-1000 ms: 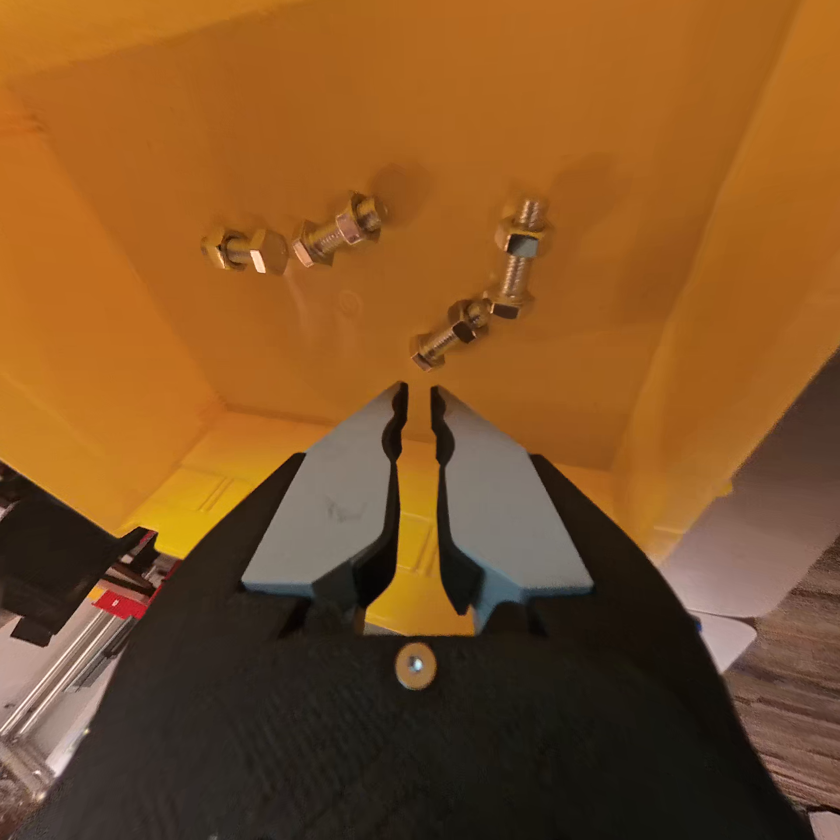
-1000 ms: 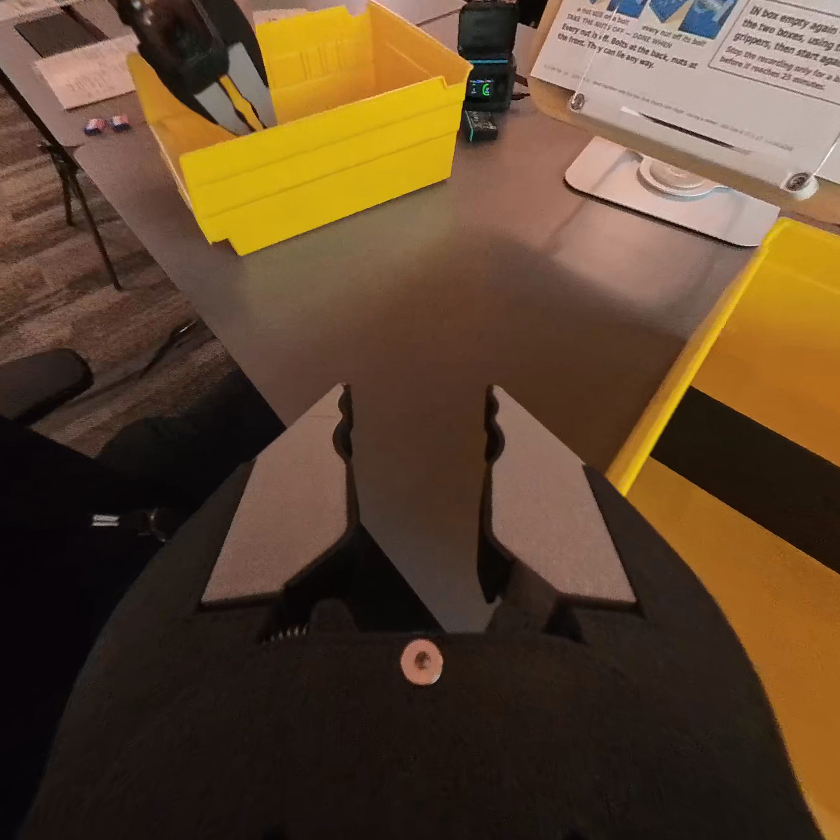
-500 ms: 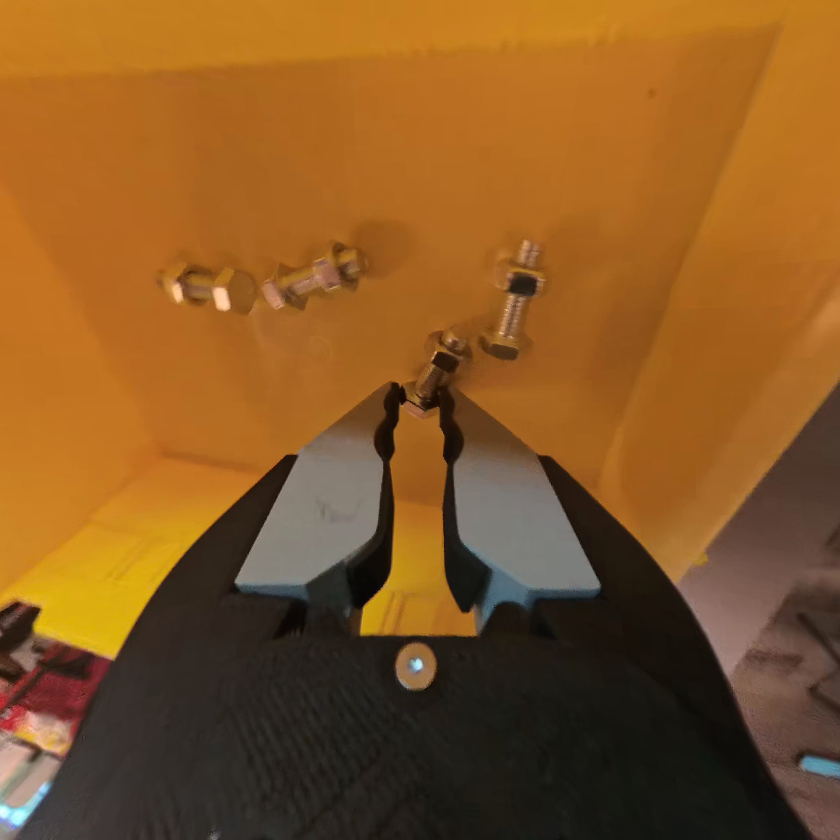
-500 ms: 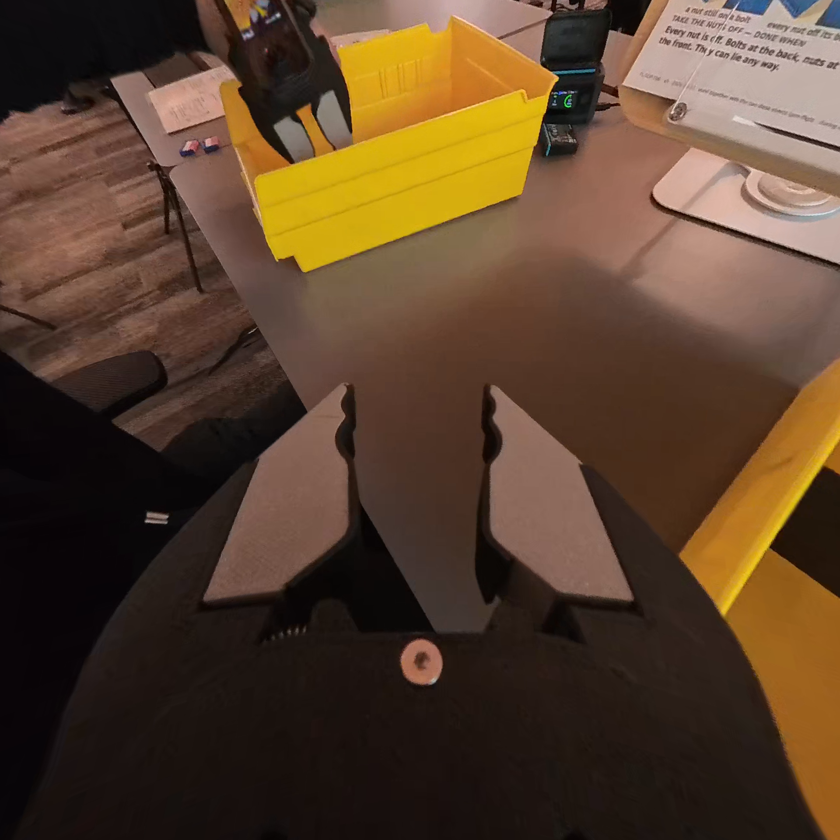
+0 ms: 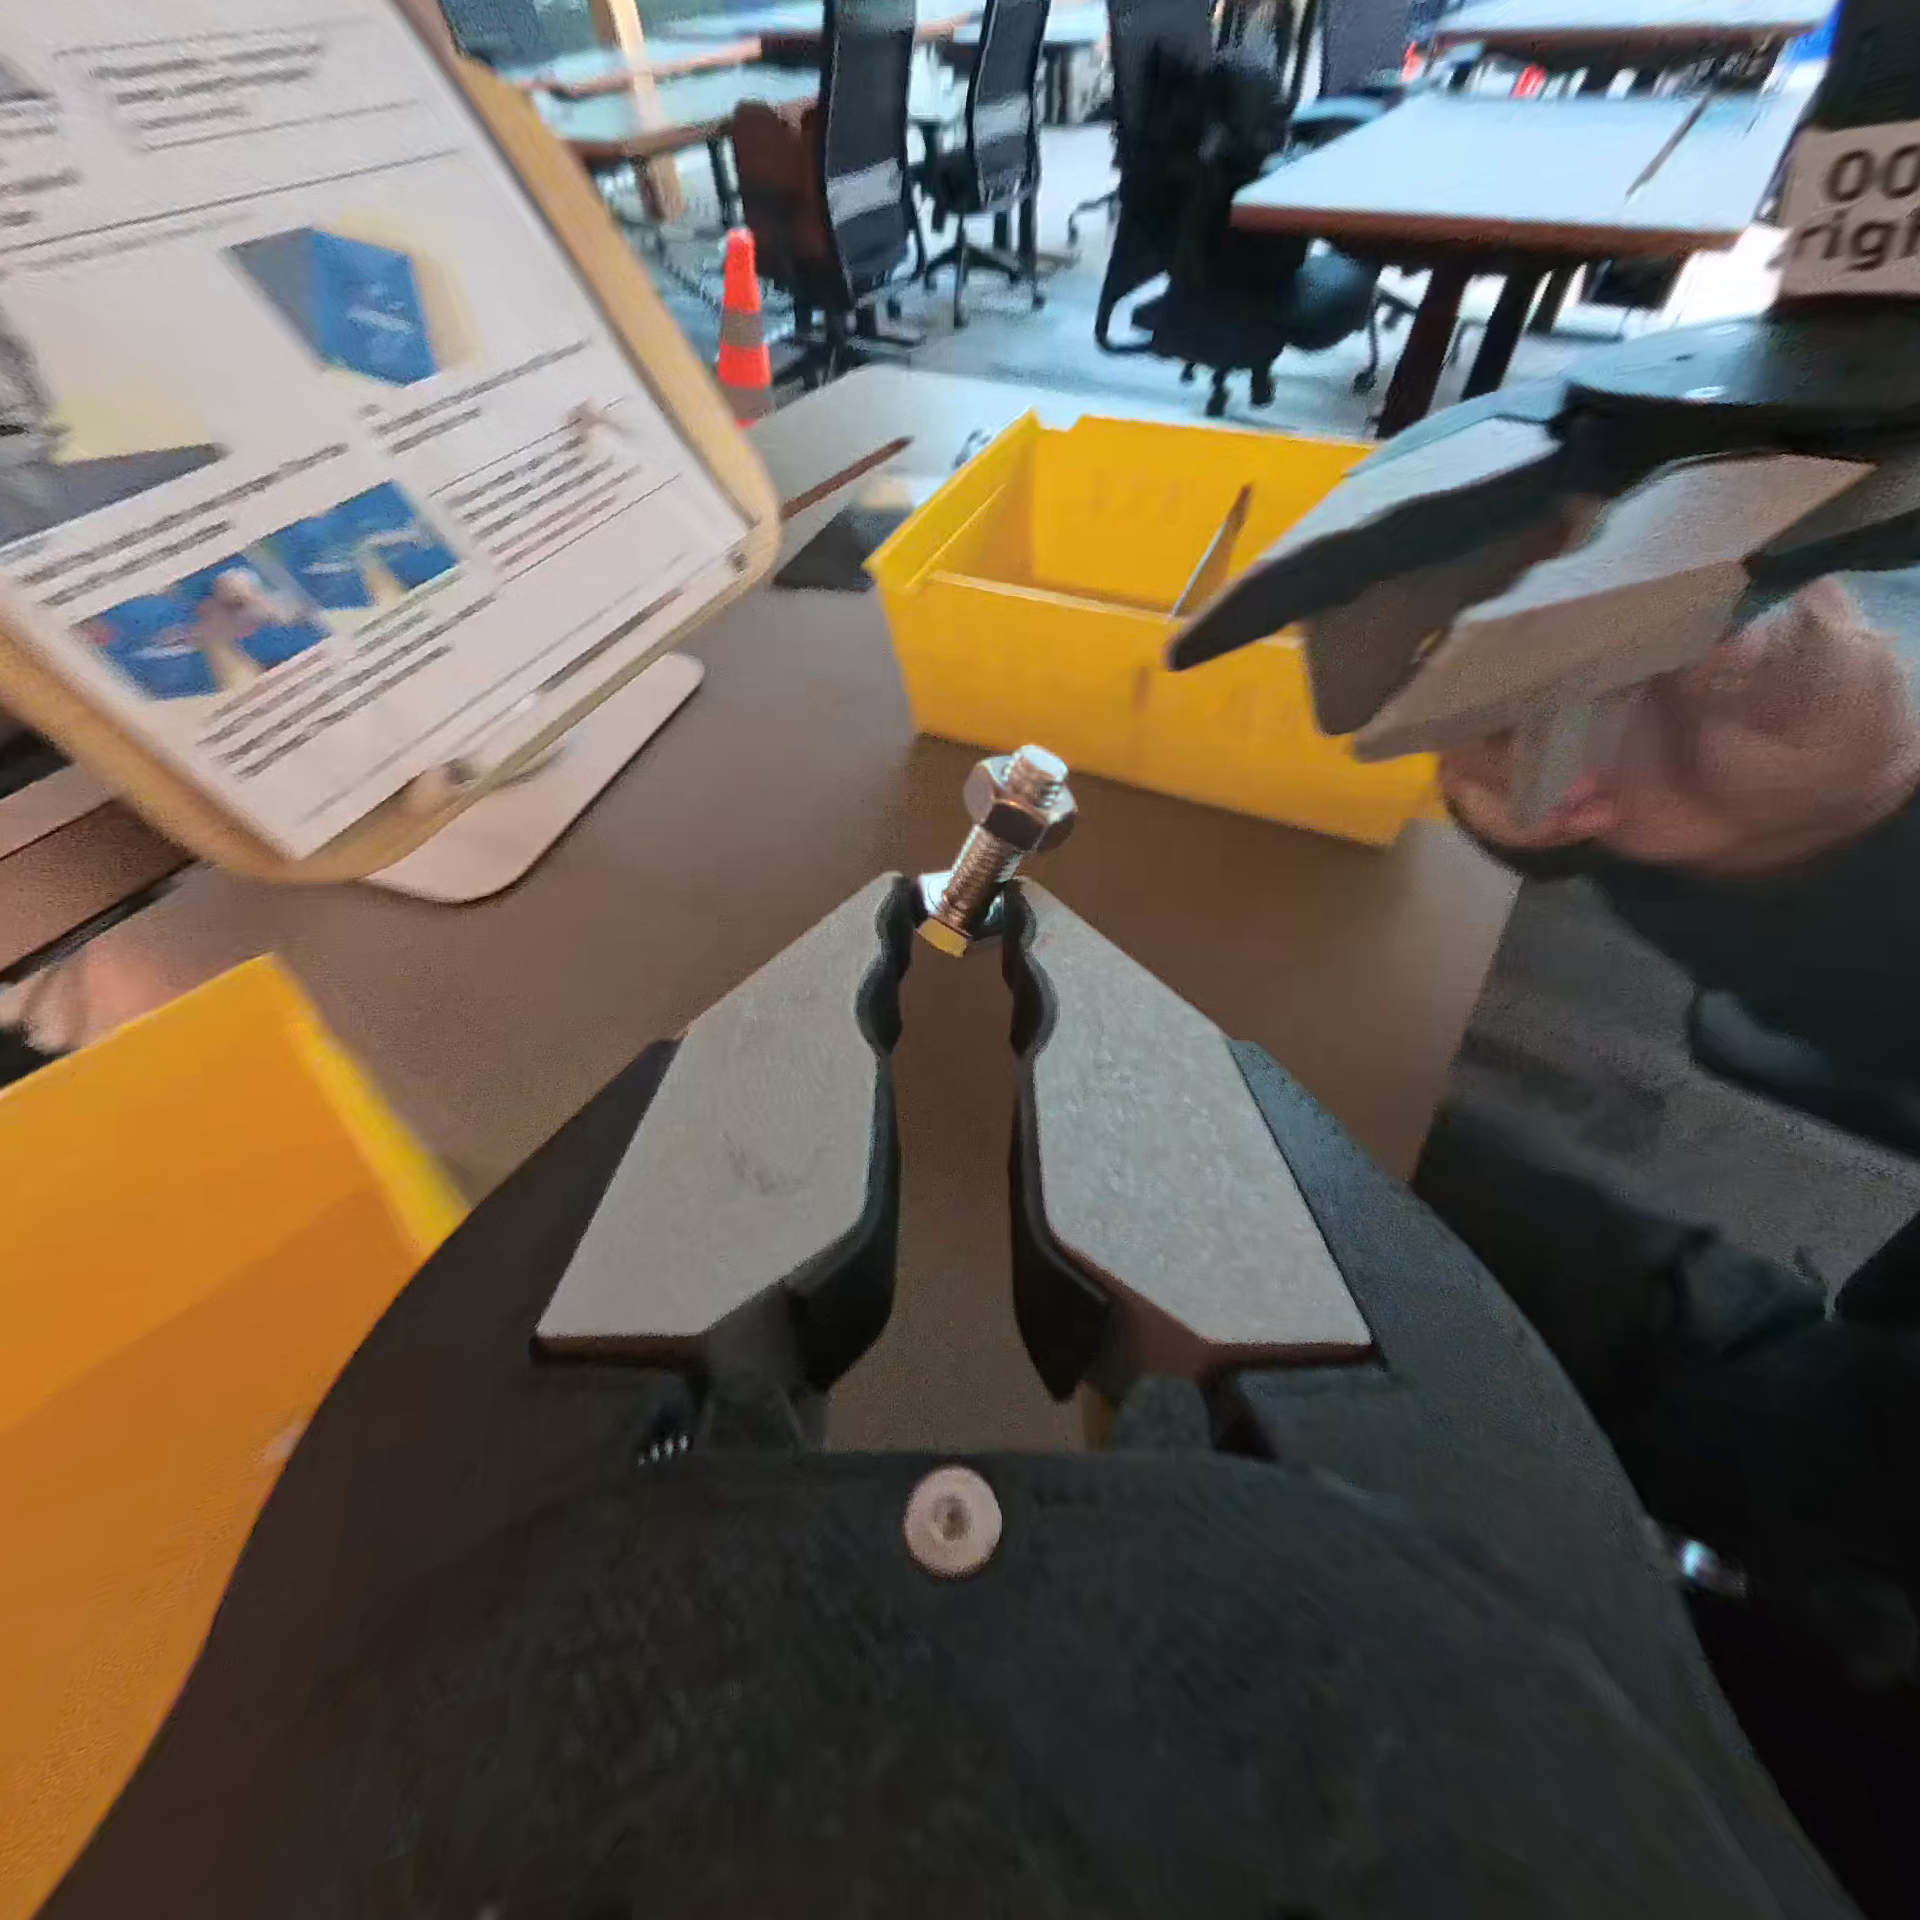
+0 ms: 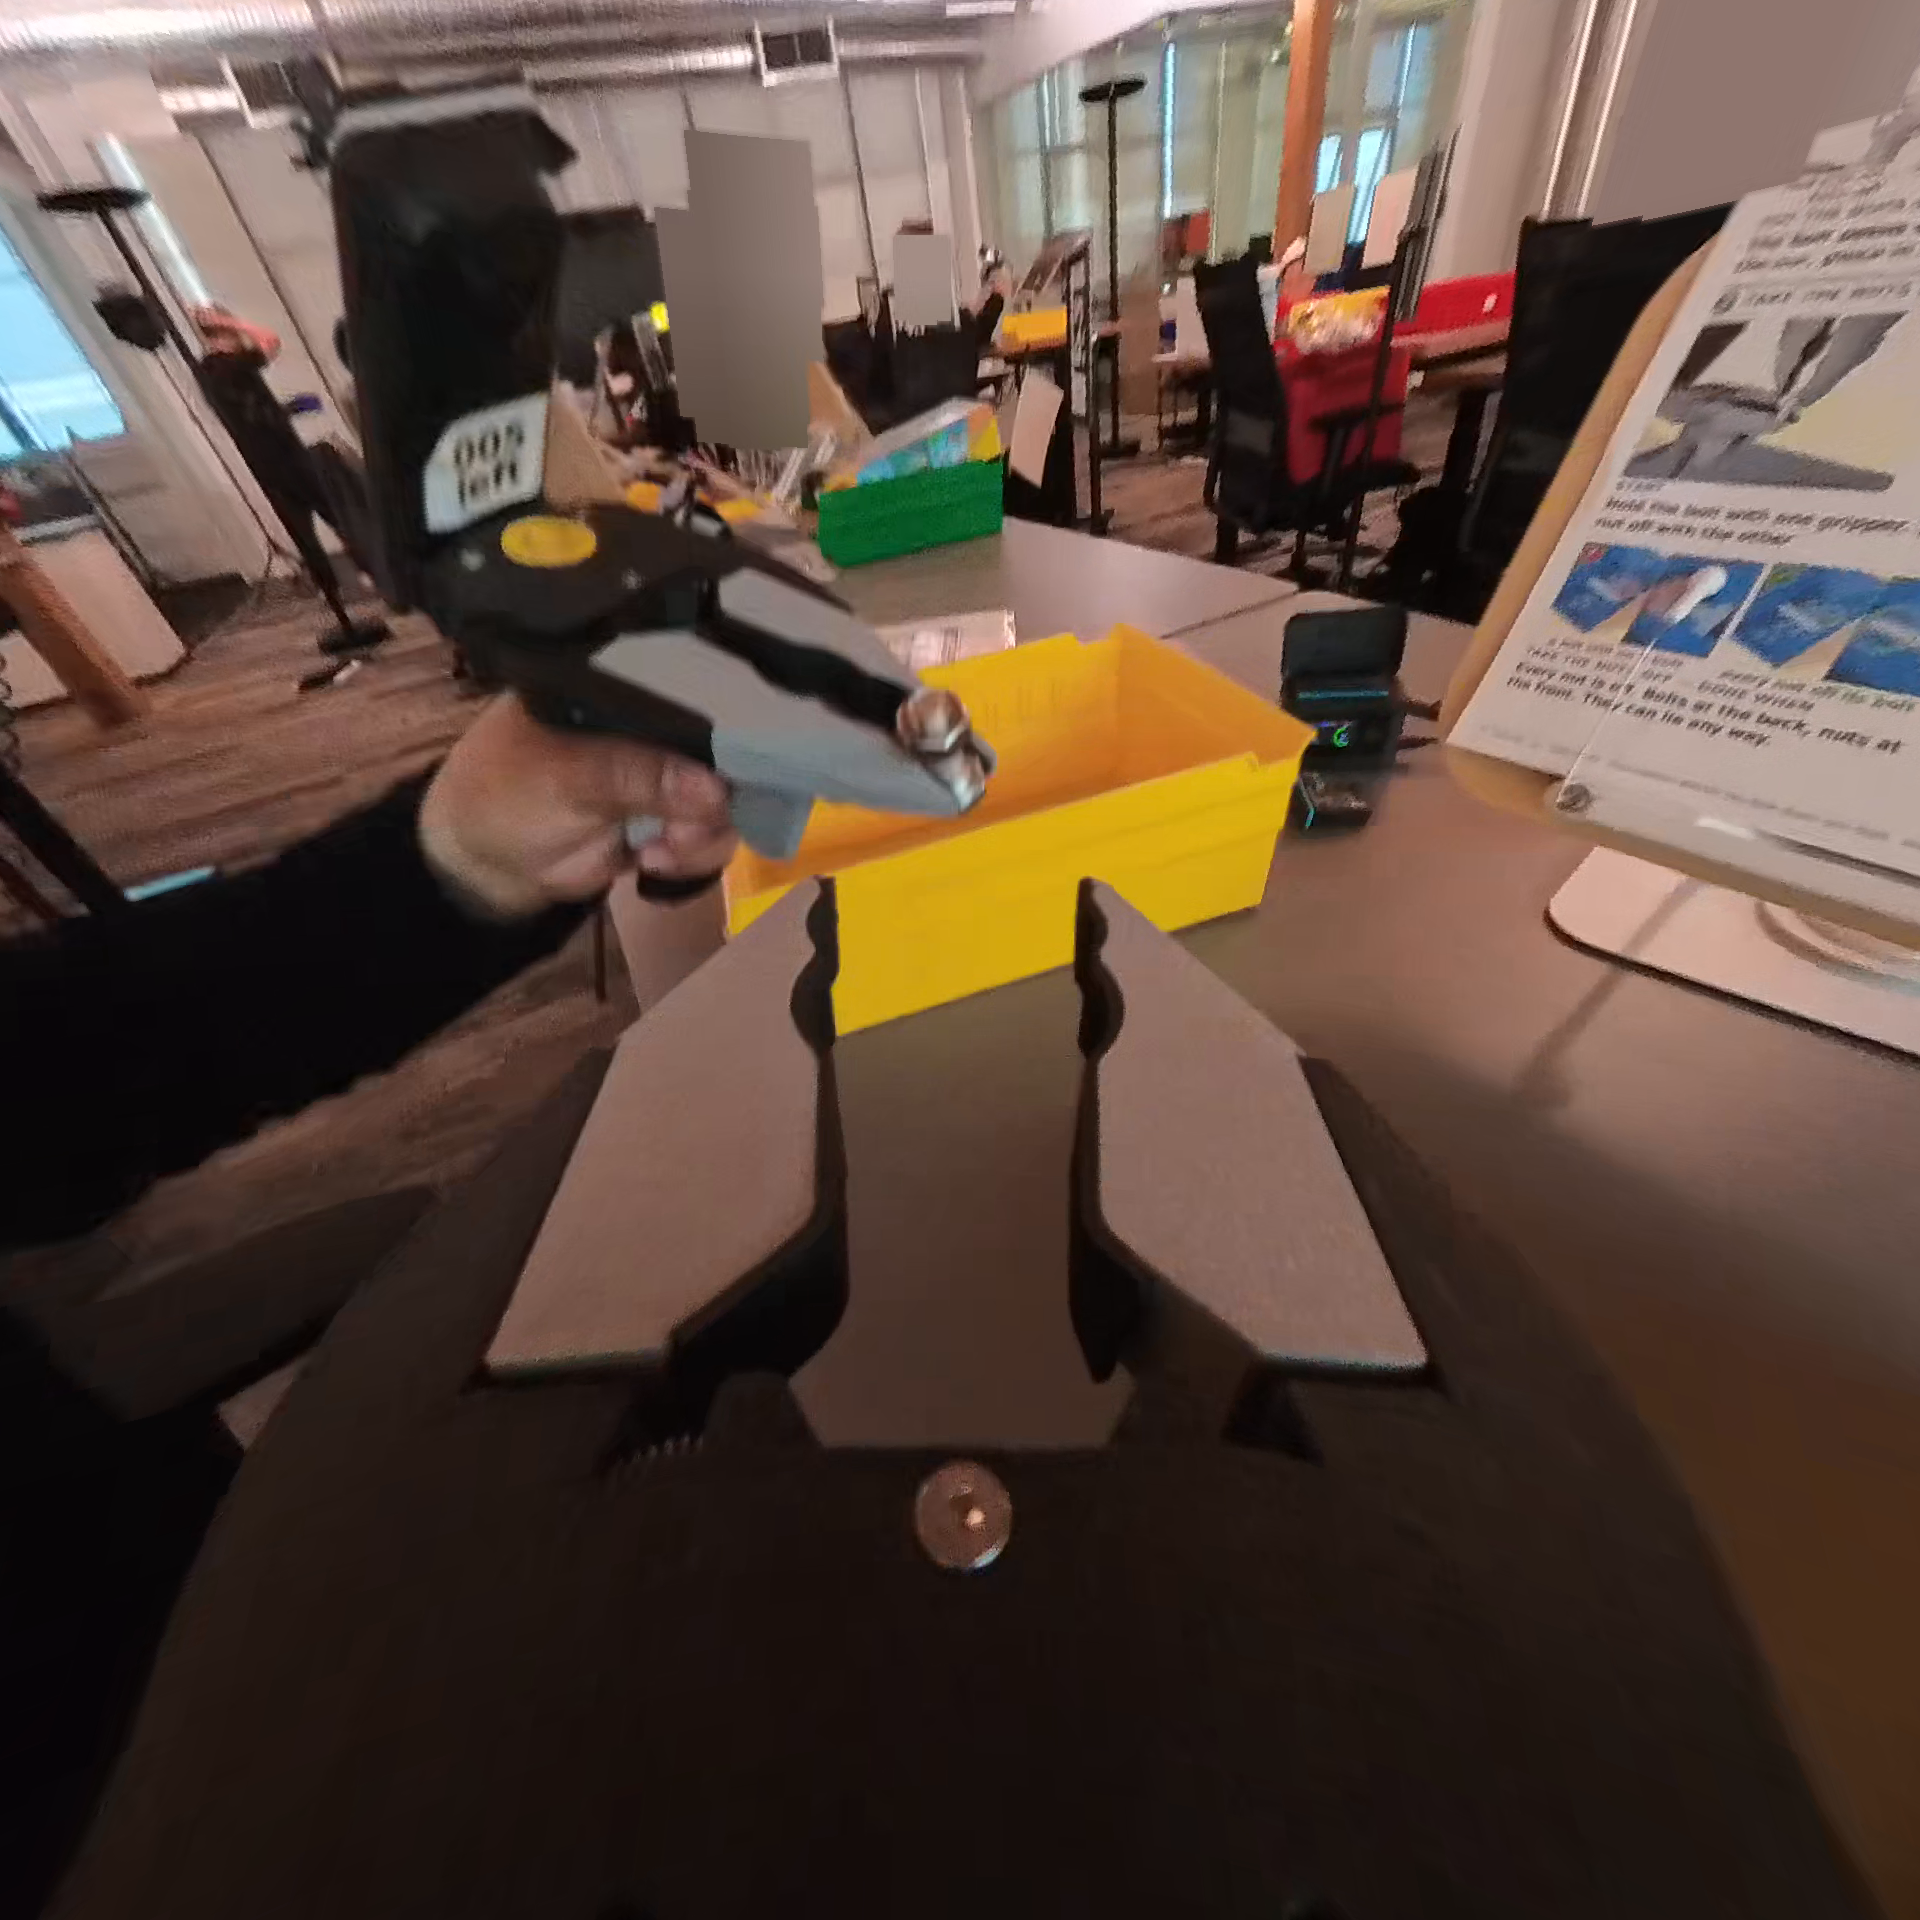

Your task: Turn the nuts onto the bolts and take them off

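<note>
My left gripper [image 5: 958, 914] is shut on the head of a steel bolt [image 5: 982, 868] that points away from me, with a nut [image 5: 1018, 798] threaded near its far end. I hold it in the air above the dark table [image 5: 644, 935]. In the right wrist view the left gripper [image 6: 940, 753] and its bolt with the nut [image 6: 943, 740] hang in front of a yellow bin [image 6: 1049, 894]. My right gripper [image 6: 954, 940] is open and empty; in the left wrist view it [image 5: 1257, 665] hovers to the upper right of the bolt.
A second yellow bin [image 5: 1039, 665] with a divider stands behind the bolt. A third yellow bin's wall [image 5: 156, 1299] fills the lower left. An instruction board on a stand [image 5: 312, 436] is at the left and also shows at the right of the right wrist view [image 6: 1745, 644]. A small black device [image 6: 1340, 696] sits by the bin. Spacing between my two grippers at the tips: around 6 centimeters.
My left gripper closed on a bolt inside the yellow bin and lifted it out over the table. My right gripper rose and turned toward the left one, staying open.
</note>
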The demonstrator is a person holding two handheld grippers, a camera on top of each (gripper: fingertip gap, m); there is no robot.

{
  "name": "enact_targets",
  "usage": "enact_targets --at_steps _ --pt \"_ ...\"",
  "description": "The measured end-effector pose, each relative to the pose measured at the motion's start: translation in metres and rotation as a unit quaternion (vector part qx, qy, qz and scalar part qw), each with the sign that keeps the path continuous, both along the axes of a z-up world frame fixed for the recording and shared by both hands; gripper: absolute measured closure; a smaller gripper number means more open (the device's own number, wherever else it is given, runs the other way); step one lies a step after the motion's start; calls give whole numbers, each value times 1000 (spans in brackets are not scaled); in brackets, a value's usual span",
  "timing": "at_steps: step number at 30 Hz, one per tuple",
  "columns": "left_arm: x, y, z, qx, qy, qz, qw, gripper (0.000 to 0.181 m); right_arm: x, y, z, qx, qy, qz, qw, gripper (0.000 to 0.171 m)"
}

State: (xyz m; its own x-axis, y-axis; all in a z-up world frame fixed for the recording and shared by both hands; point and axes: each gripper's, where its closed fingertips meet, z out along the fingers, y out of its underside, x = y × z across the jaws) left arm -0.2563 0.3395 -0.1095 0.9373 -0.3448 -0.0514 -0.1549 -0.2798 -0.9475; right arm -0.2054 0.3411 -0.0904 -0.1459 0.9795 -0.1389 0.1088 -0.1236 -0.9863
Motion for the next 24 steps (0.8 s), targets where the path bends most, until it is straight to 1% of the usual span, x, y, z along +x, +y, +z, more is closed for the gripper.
enact_targets --at_steps 2,5,6,7,8,9,11,13,16,18,20,21,23,24 --pt "32 13 -4 25 -14 1 1000 167 8 4 3 -3 4 0 1000 124" --pt "77 29 -16 27 -29 -24 999 167 18 17 -11 11 -23 -26 999 124" --pt "89 33 -19 26 -36 -33 998 166 23 23 -17 17 -31 -37 999 126" --pt "96 38 -22 25 -37 -32 998 166 28 28 -21 23 -36 -44 998 137" --pt "100 43 -24 25 -31 -25 999 166 33 31 -24 19 -38 -43 998 150" --pt "104 47 -25 26 -33 -29 999 166 38 34 -26 10 -41 -44 998 154" --pt "112 53 -28 22 -40 -36 998 166 46 42 -28 7 -46 -48 998 154" --pt "113 60 -33 22 -18 -28 999 167 48 49 -35 -4 -69 -43 997 154" --pt "114 63 -34 52 17 -29 998 165 51 55 -41 -74 -100 -2 992 154" --pt "117 65 -31 70 29 -33 997 159 54 57 -41 -120 -106 25 987 154" --pt "119 69 -29 86 37 -38 995 159 56 58 -40 -122 -111 31 986 154" --pt "122 71 -30 83 40 -45 995 164 56 60 -41 -116 -115 24 986 154" --pt "126 77 -35 74 39 -52 995 164 57 66 -43 -108 -123 8 987 154" --pt "129 80 -37 66 32 -60 996 168 58 69 -43 -105 -123 0 987 154"
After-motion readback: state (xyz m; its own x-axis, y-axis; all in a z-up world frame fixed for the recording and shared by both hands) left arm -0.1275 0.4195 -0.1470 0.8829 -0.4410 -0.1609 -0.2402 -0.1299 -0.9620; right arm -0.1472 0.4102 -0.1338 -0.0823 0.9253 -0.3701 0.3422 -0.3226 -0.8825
